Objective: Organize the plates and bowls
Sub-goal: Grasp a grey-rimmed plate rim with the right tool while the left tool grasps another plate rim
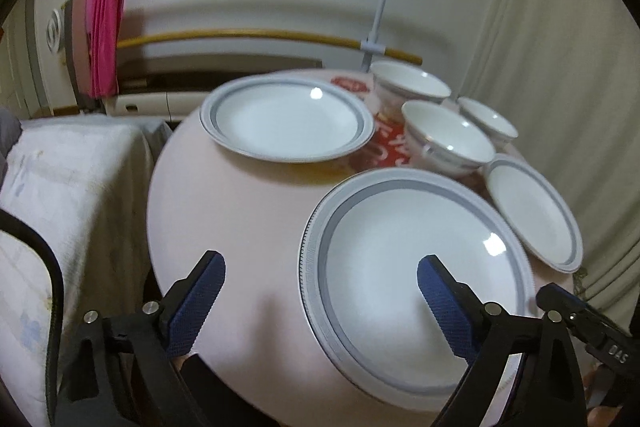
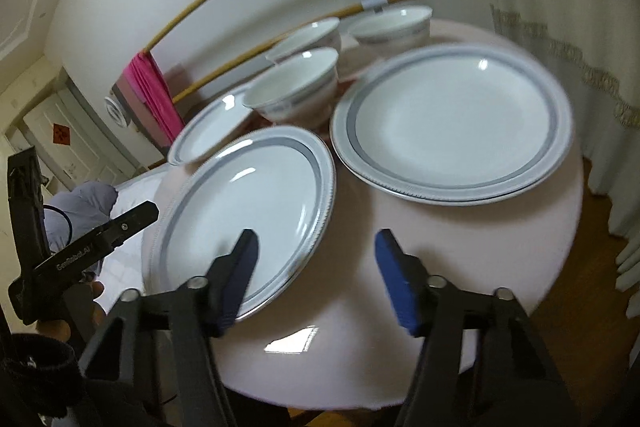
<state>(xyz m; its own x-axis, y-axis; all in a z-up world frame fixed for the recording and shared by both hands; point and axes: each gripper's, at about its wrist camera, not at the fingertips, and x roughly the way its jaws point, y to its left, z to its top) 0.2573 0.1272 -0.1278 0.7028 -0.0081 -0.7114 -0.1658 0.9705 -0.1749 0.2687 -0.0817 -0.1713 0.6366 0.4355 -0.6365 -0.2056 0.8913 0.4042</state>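
Left tool (image 1: 320, 273): gaping wide, gripping nothing, straddling the near plate's (image 1: 416, 291) rim. Right tool (image 2: 316, 247): partly open, empty, left pad overlapping that plate (image 2: 244, 211).

Step, as judged: approaching a first pickup; next move is calling for pads closing on one rim.

Round desk (image 1: 224, 211) is carrying three plates, three bowls (image 1: 448, 139).

Blur is obscuring pad contact; the desk's near edge is being cut off.
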